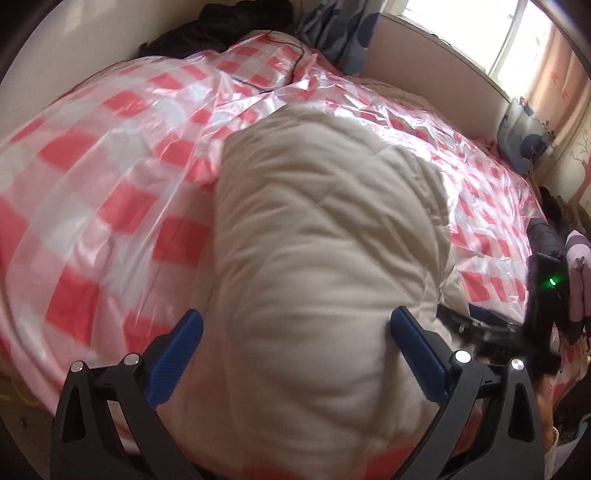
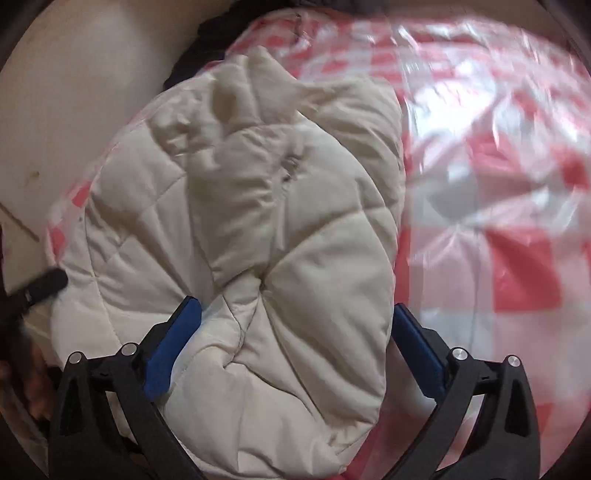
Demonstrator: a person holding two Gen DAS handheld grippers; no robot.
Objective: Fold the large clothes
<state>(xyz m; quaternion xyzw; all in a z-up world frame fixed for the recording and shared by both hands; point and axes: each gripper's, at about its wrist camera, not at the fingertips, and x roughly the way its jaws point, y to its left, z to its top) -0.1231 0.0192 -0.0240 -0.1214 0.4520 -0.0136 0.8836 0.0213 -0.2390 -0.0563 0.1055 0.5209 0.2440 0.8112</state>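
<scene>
Both hand-held grippers, left [image 1: 295, 334] and right [image 2: 297, 319], gape wide around the cream quilted puffy jacket [image 2: 251, 229] on the plastic-covered bed [image 1: 110, 192]. Soft, bulky, probably springy; grab a thick folded edge.

A bed [image 1: 424, 62] fills most of both views, covered by a glossy plastic sheet [image 1: 110, 177] printed in pink and white checks, creased and catching window light. A dark heap of clothing [image 1: 221, 29] lies at the far corner against a pale wall [image 1: 74, 48]. Grey-blue fabric [image 1: 340, 33] hangs by the curved headboard. A bright window [image 1: 480, 33] with a pale pink curtain [image 1: 557, 62] stands beyond. A blue-grey cushion [image 1: 521, 136] rests at the bed's far edge.
</scene>
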